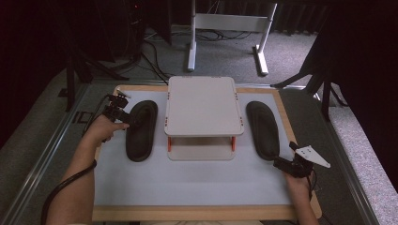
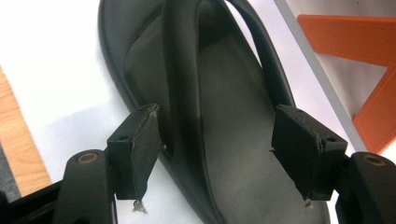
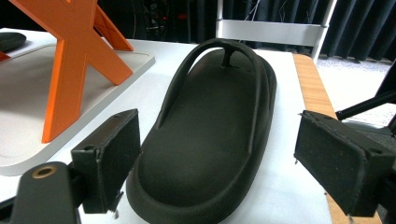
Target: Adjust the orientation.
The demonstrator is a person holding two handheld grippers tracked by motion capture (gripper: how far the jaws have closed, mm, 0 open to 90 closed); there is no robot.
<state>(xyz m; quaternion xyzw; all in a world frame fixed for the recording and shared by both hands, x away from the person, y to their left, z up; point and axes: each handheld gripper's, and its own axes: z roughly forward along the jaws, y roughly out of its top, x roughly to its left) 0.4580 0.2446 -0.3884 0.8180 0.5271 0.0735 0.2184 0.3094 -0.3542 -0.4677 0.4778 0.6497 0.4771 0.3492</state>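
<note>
The left gripper [image 1: 126,115] sits at the outer edge of the left flip-flop [image 1: 141,130], about level with its strap. In the left gripper view its jaws stand partly apart and straddle that edge: the outer strap arm [image 2: 180,70] and the rim of the sole run up between the two pads. The one pad [image 2: 140,149] lies just beside the strap and the other [image 2: 299,147] hangs over the footbed, and neither visibly presses on rubber. So it holds nothing yet, by my reading.

The flip-flop's long axis runs away from this gripper, heel near the person, toe far, roughly across the line on which the jaws close. That is the relation the coming pinch turns on: closing should catch strap and rim sideways rather than lengthwise.

The right gripper [image 1: 285,165] hovers just off the heel of the right flip-flop [image 1: 263,129], jaws wide and empty, with the sole stretching straight ahead between them toward its toe post [image 3: 227,56]. It lies near its thing but clear of it.

Beyond both, between the two flip-flops, stands a grey two-tier rack [image 1: 202,108] with orange supports [image 3: 79,60] on the white desk [image 1: 187,183].
</note>
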